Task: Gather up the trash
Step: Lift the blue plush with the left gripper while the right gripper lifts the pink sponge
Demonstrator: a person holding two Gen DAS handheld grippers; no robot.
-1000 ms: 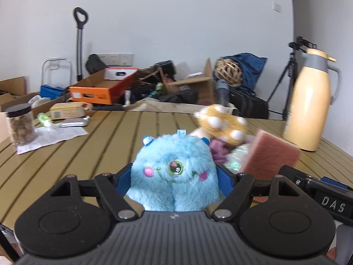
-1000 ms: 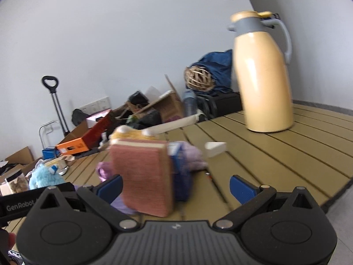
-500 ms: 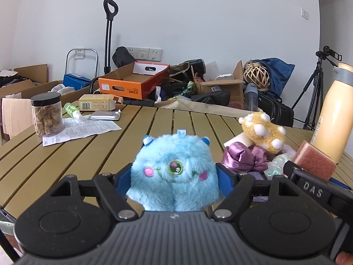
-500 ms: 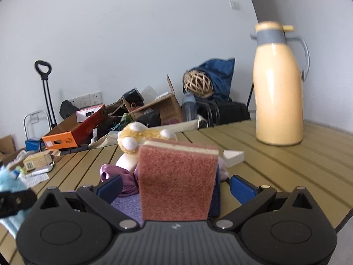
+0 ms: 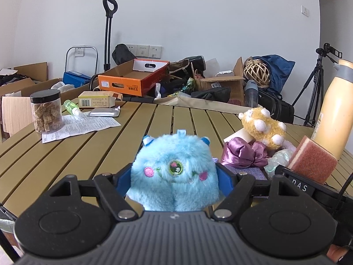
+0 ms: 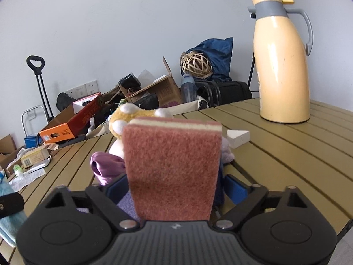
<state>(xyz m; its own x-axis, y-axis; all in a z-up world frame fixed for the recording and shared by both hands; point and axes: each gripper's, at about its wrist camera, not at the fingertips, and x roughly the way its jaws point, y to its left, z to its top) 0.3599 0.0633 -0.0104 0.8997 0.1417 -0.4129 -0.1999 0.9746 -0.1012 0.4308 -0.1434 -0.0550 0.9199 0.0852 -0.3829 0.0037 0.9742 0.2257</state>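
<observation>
Slatted table [image 5: 154, 119], taken left to right, each place given from the blue plush toy [image 5: 174, 172].

- Far left of the toy: jar of brown chunks [image 5: 46, 110] with a black lid, standing on a printed paper sheet [image 5: 83, 125]; behind the sheet a small green bottle [image 5: 71, 107], a yellow carton [image 5: 96, 101] and a foil pack [image 5: 103, 112].
- Blue plush toy: upright, face to the lens, pinched between the blue pads of the left gripper [image 5: 174, 181] — fur bulges over both pads, so the hold looks firm.
- Just right of the toy: a heap with a purple satin bow [image 5: 242, 152], a yellow spotted plush [image 5: 262, 125] on top and crinkled clear wrap [image 5: 279, 158] beside it.
- Further right: pink scouring sponge [image 6: 173, 167], standing on end between the pads of the right gripper [image 6: 174, 187]. Its jaws have just been closing on it; the pads sit at both flanks and appear to press.
- Far right: cream thermos jug [image 6: 282, 66], well apart, with a white wedge [image 6: 238, 136] between it and the heap.

Step in hand, by judgement: both claws loaded, pick-up phase ending. No bin shows in either view — the next move calls for lifting both pieces clear of the heap and carrying them to wherever the trash goes, keeping the sponge from tipping out.
</observation>
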